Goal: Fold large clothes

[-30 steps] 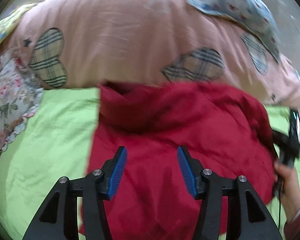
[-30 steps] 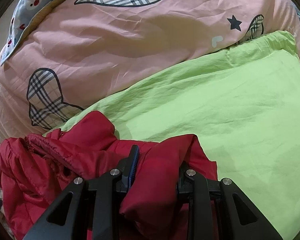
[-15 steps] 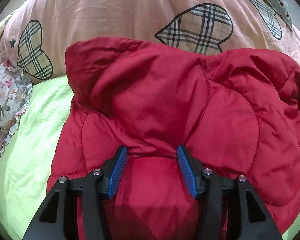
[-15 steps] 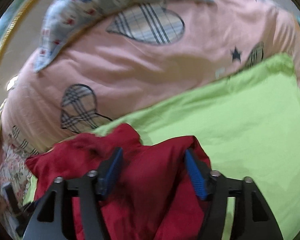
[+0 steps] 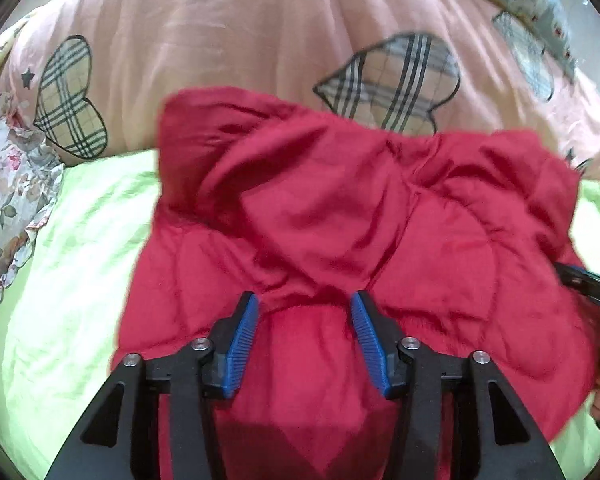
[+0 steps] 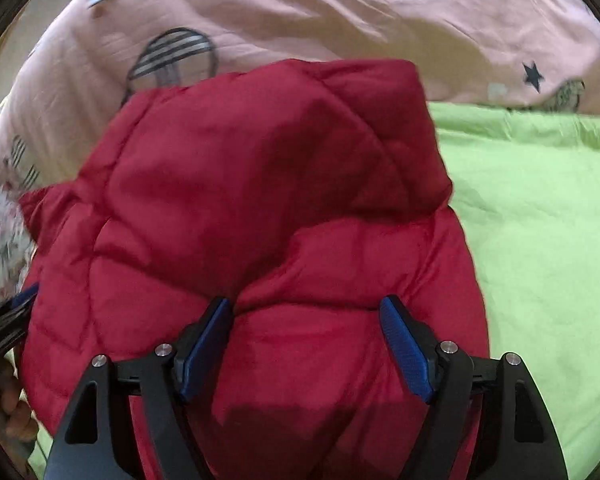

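Red jacket (image 5: 340,232) fills centre and lower part of both views, lying bunched on the green sheet (image 5: 72,264); quilted panels w/ stitched seams, a rumpled fold across its top edge in the left wrist view. In the right wrist view the jacket (image 6: 260,200) takes centre-left, sheet (image 6: 540,220) bare on the right.

Left gripper (image 5: 304,312): jaws spread, blue pads either side of a hump of red fabric at bottom centre; pads sit over the jacket, not pinching it, contact can't be told. Right gripper (image 6: 306,316): jaws spread wider, likewise astride a bulge of jacket at bottom centre, no pinch.

Each gripper also shows in the other's view: right one at the right edge of the left wrist view, dark body w/ blue tip at the jacket's right edge; left one at the lower left edge of the right wrist view, blurred.

Pink quilt (image 5: 240,40) w/ plaid hearts and small stars heaps across the top of both frames, jacket's far edge up against it. Floral cloth (image 5: 8,184) at left edge of left wrist view, beside the sheet.
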Tool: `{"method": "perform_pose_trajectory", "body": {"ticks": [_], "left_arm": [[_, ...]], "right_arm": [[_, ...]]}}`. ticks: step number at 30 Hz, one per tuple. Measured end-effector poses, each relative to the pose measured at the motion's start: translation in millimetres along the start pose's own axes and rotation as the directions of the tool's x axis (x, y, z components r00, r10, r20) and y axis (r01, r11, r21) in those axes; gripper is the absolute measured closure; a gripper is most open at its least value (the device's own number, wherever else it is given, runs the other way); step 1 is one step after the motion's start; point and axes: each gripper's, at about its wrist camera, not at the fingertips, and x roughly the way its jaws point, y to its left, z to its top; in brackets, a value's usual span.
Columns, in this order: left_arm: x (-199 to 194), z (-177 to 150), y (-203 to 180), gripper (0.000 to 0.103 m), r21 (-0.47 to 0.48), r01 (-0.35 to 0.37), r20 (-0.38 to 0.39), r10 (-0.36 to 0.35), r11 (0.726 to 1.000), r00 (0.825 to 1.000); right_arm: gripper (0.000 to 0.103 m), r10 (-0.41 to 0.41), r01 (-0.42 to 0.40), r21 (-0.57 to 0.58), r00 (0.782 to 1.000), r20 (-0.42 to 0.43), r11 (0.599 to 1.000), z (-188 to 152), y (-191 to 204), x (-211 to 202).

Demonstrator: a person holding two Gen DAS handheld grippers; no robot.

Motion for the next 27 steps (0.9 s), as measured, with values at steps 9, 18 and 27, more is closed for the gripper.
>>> {"method": "perform_pose_trajectory", "body": {"ticks": [9, 18, 27], "left_arm": [[34.9, -1.5, 35.1, 0.054, -0.080, -0.030, -0.083, 0.023, 0.996, 0.996], [56.4, 8.1, 35.6, 0.054, -0.089, -0.036, -0.109, 0.026, 0.995, 0.994], [28.2, 12.8, 45.9, 0.045, -0.122, 0.062, -0.077, -0.072, 0.991, 0.994]], "right_arm": [[0.024, 0.004, -0.003, 0.044, 1.000, -0.029, 0.999, 7.1, -1.8, 10.9], [0.021, 0.010, -0.008, 0.052, 0.999, -0.040, 0.999, 16.0, 0.9, 18.7], [0.022, 0.085, -0.085, 0.091, 0.996, 0.004, 0.992, -3.5, -9.6, -28.5]]}}
